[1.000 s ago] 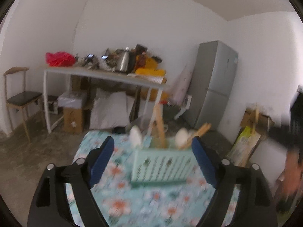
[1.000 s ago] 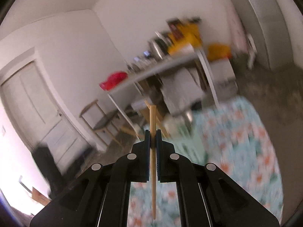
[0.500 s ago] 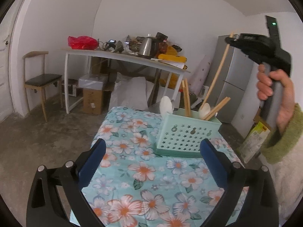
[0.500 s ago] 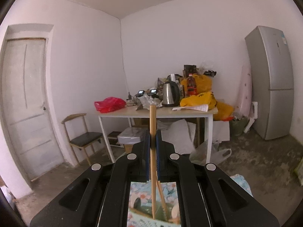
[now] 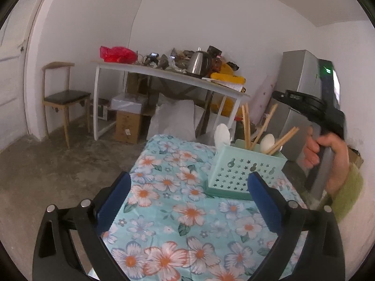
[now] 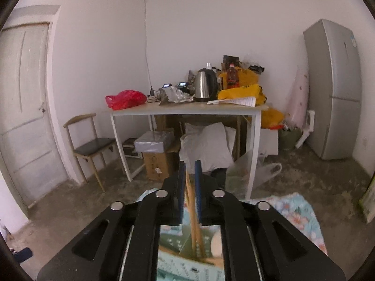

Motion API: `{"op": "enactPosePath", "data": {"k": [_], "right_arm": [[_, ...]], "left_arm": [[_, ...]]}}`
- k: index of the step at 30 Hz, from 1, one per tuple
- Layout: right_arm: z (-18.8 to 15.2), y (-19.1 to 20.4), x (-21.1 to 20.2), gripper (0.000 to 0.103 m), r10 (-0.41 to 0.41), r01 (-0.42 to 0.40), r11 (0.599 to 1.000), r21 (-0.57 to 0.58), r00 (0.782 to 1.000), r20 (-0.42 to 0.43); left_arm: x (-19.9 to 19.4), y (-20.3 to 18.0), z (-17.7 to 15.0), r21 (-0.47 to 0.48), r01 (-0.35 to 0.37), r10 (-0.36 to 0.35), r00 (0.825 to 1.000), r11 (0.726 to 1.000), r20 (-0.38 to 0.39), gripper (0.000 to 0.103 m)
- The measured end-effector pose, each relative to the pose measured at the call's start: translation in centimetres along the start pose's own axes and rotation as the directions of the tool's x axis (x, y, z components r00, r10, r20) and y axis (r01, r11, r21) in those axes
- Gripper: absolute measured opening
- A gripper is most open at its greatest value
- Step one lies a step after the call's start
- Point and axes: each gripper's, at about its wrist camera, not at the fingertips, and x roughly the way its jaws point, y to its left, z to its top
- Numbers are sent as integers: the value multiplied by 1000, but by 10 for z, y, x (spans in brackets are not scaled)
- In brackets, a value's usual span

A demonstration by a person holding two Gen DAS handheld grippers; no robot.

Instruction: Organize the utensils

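Behind holder [image 5: 243, 172]: cluttered desk [image 5: 164, 75], fridge [image 6: 337, 89]

Against the far wall: white table [image 6: 187, 112] bearing kettle [image 6: 206, 85], red bag [image 6: 125, 98], yellow bag [image 6: 241, 91]. Wooden chair [image 6: 90, 145] left, grey fridge [image 6: 335, 89] right; cardboard box [image 6: 157, 166] beneath.

1. The utensil holder [image 5: 245, 172] stands on the bench [image 5: 168, 210], toward its far right.
2. Chopsticks [image 5: 246, 128] and spoons [image 5: 222, 134] stand in the holder.
3. Behind the bench stands a white table [image 5: 164, 75] carrying a kettle [image 5: 199, 62].
4. A chair [image 5: 62, 93] is left of that table, a refrigerator [image 5: 302, 75] to its right.
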Motion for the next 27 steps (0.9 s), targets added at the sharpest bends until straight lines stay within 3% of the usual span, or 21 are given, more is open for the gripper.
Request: {"op": "enactPosePath", "data": {"k": [2, 8, 13, 16, 19, 24, 27], "right_arm": [[-1, -3, -17, 34, 9, -9, 1000, 22, 1000, 24], [-6, -8, -78, 50, 40, -45, 996, 81, 997, 61], [-30, -2, -113, 77, -70, 69, 996, 59, 998, 4], [-57, 3, -107, 90, -226, 227, 974, -1, 967, -118], [-81, 4, -95, 95, -304, 300, 953, -51, 928, -215], [-102, 2, -89, 95, -406, 398, 913, -86, 875, -265], [-107, -4, -92, 95, -435, 428, 899, -88, 859, -268]], "left_arm": [[1, -3, 2, 10, -10, 10, 1000, 1000, -5, 97], [-2, -17, 8, 57, -48, 49, 999, 997, -4, 97], [-1, -33, 13, 118, -149, 150, 989, 982, -2, 97], [6, -47, 12, 204, -237, 242, 970, 950, 0, 97], [13, -59, 8, 254, -268, 277, 961, 930, 0, 97], [32, -65, 7, 254, -267, 296, 952, 930, -83, 97], [39, -67, 6, 250, -290, 324, 939, 924, -111, 97]]}}
